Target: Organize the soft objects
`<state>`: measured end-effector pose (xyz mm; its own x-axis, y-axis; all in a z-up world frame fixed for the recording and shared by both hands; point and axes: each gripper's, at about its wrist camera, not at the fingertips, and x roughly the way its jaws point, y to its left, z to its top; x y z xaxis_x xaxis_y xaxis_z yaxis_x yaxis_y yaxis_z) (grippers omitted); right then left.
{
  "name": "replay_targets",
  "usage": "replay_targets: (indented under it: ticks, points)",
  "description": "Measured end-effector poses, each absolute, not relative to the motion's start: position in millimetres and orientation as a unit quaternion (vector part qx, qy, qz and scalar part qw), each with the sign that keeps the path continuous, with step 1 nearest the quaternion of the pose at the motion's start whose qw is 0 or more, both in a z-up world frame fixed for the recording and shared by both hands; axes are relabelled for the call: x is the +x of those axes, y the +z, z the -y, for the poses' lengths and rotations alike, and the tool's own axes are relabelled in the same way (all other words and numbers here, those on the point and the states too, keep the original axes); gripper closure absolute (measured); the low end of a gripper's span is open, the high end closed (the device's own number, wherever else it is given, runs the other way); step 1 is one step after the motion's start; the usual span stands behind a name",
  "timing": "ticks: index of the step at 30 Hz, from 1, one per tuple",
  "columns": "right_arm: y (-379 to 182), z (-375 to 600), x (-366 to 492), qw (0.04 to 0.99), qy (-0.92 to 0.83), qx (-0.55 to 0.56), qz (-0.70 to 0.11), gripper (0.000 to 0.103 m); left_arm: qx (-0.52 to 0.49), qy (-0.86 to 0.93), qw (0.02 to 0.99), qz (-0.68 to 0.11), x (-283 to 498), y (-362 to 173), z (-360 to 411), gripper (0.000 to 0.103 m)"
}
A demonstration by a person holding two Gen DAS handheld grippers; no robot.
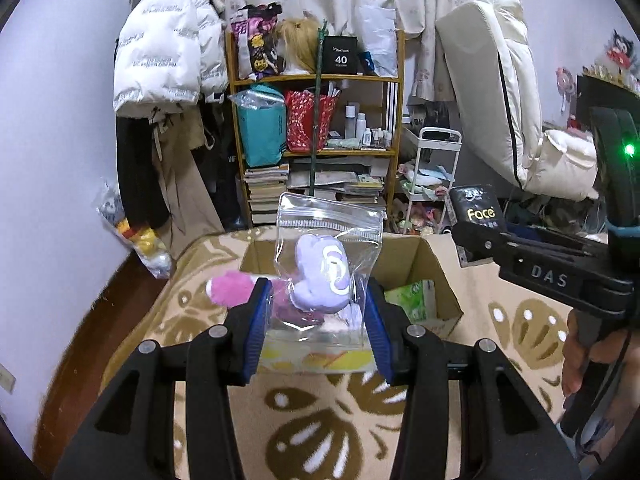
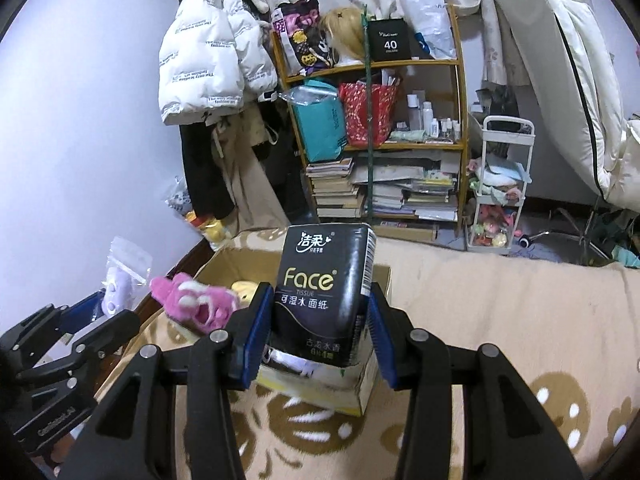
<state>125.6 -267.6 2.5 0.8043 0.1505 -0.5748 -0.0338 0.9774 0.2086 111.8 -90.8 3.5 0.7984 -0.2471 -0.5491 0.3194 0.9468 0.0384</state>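
Counted: 1 cardboard box (image 1: 434,276); 1 clear zip bag (image 1: 326,264) with 1 lilac plush (image 1: 322,276); 1 pink plush (image 2: 196,298); 1 black tissue pack (image 2: 324,292); 1 green tissue pack (image 1: 412,300); 2 hand-held grippers: left (image 1: 316,330), right (image 2: 316,336).

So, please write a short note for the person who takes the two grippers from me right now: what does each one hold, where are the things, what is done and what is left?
Left gripper: shut on the clear zip bag with a purple plush inside, held above the near edge of the cardboard box.
Right gripper: shut on the black Face tissue pack, held upright over the box.
Done: a green tissue pack lies in the box; a pink plush rests at its left edge.
Left: lower and release both held items into the box, probably one at a time.
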Motion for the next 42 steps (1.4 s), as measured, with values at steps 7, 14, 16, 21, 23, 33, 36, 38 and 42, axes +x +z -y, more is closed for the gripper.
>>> replay_targets:
  ticks: [7,14,16,21,23,33,36,38,42]
  points:
    - [9,266,146,0.952,0.060,0.064,-0.292,0.054,0.080,-0.148,0.948,-0.268,133,11,102,0.058]
    - [1,268,155,0.949,0.067,0.070,-0.300,0.054,0.082,-0.150,0.948,-0.267,154,8,109,0.058]
    - [-2,269,158,0.946,0.072,0.076,-0.307,0.054,0.083,-0.149,0.947,-0.271,160,5,111,0.058]
    - [-13,271,165,0.941,0.074,0.078,-0.321,0.054,0.083,-0.162,0.938,-0.297,180,-9,118,0.058]
    - [-20,272,169,0.938,0.077,0.083,-0.328,0.054,0.080,-0.163,0.933,-0.310,189,-16,121,0.058]
    - [-50,271,179,0.918,0.092,0.097,-0.373,0.053,0.066,-0.147,0.935,-0.317,199,-21,120,0.047]
    - [-53,271,179,0.916,0.089,0.099,-0.378,0.053,0.067,-0.140,0.938,-0.311,194,-18,116,0.036]
    - [-52,271,179,0.916,0.092,0.101,-0.378,0.047,0.068,-0.134,0.940,-0.306,189,-15,113,0.033]
    - [-47,273,175,0.919,0.088,0.103,-0.369,0.039,0.075,-0.129,0.941,-0.304,180,-9,107,0.030]
